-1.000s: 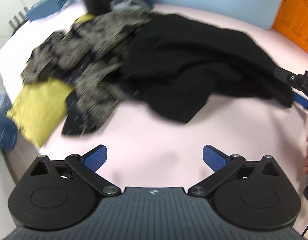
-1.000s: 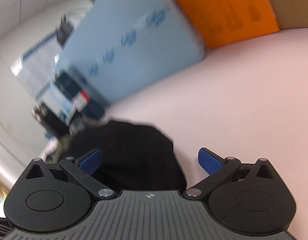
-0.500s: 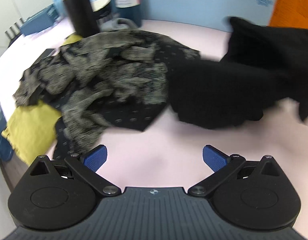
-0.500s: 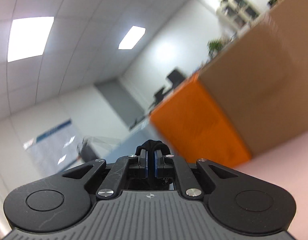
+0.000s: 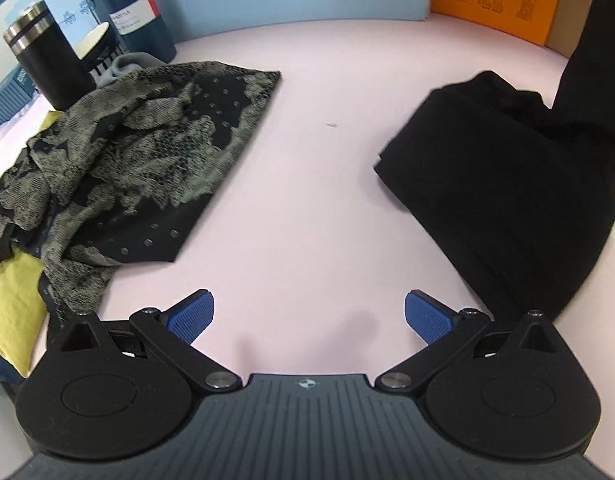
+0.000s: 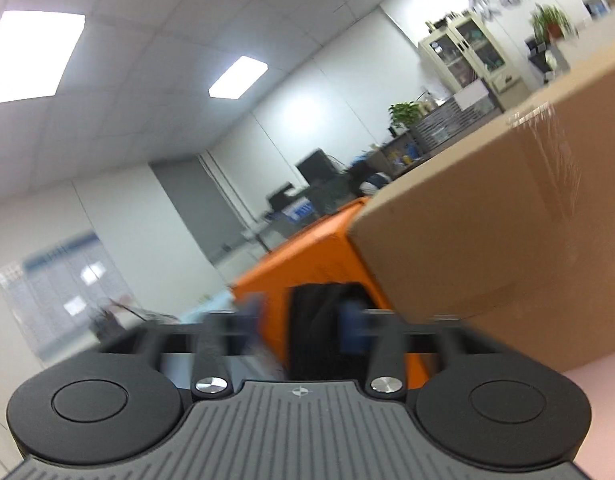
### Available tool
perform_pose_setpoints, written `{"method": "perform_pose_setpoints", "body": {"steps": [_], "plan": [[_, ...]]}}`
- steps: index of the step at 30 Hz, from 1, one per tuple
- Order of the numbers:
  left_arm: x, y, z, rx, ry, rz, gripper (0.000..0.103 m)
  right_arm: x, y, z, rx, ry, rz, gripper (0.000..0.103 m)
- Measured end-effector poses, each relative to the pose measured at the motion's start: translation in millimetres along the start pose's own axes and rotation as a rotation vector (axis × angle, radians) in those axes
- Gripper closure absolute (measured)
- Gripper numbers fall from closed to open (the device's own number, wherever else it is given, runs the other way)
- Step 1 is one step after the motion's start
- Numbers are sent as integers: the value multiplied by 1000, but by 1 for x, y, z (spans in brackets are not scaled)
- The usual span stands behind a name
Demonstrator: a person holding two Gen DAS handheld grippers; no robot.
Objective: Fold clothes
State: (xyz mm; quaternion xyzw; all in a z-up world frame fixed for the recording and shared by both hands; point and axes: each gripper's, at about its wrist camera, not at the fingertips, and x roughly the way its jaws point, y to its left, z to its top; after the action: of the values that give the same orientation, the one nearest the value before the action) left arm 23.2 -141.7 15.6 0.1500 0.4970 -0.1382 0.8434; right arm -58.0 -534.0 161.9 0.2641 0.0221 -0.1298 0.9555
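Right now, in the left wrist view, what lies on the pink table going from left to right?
Yellow cloth → lace-patterned garment → bare pink table → black garment, its far end lifted upward.

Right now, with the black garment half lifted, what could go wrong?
1. The right claw pinches one narrow fold of the black garment, which could slip out.
2. Most of it lies bunched on the table, so it may lift unevenly.
3. The left claw is open and holds nothing.
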Motion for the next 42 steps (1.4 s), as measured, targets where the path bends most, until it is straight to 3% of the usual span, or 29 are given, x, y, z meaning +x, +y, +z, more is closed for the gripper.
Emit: {"method": "perform_pose_setpoints", "body": {"steps": [2, 4, 6, 9, 12, 14, 15, 16, 17, 18, 19, 23, 25, 28, 30, 31, 32, 33, 34, 35, 37, 42], "plan": [[0, -7, -1, 28, -31, -32, 0, -4, 12, -7, -167, 11, -79, 25], [0, -20, 0, 84, -113, -58, 0, -15, 11, -24, -242, 51, -119, 24], [-1, -40, 1, 193, -239, -57, 0, -30, -3, -45, -194, 112, -131, 18], [3, -82, 3, 439, -412, -33, 0, -63, -33, -87, -60, 179, -150, 14], [12, -116, 6, 670, -481, -51, 0, -110, -54, -131, 77, 211, -222, 12], [24, -136, 8, 791, -452, -60, 1, -144, -65, -157, 187, 202, -276, 8], [28, -143, 8, 822, -438, -63, 14, -163, -66, -170, 227, 195, -305, 6], [27, -147, 7, 831, -443, -82, 40, -175, -68, -180, 254, 196, -332, 5], [24, -150, 8, 824, -436, -121, 58, -183, -71, -186, 265, 209, -351, 4], [20, -152, 9, 806, -410, -165, 91, -189, -78, -186, 263, 229, -371, 4], [14, -154, 9, 783, -408, -200, 102, -196, -84, -186, 260, 243, -393, 4], [-26, -156, 1, 732, -487, -365, 102, -214, -94, -185, 318, 162, -466, 4], [-53, -154, -5, 750, -513, -499, 103, -218, -98, -182, 342, 126, -471, 4], [-91, -138, -13, 792, -497, -805, 103, -225, -101, -178, 340, 106, -455, 4], [-107, -130, -19, 837, -507, -906, 100, -223, -101, -178, 344, 111, -430, 4], [-113, -127, -23, 857, -525, -921, 97, -220, -100, -178, 346, 117, -420, 4], [-116, -125, -26, 870, -555, -892, 89, -219, -99, -179, 349, 123, -407, 4], [-116, -125, -28, 877, -588, -832, 51, -218, -98, -179, 353, 127, -389, 4], [-110, -125, -29, 876, -634, -749, 6, -216, -98, -179, 359, 132, -371, 4], [-101, -125, -29, 868, -692, -652, 1, -215, -97, -180, 364, 139, -358, 4], [-78, -127, -26, 895, -738, -481, 3, -213, -97, -181, 370, 151, -347, 3], [-10, -153, -15, 1111, -610, -210, 3, -215, -95, -187, 389, 172, -352, 2]]}}
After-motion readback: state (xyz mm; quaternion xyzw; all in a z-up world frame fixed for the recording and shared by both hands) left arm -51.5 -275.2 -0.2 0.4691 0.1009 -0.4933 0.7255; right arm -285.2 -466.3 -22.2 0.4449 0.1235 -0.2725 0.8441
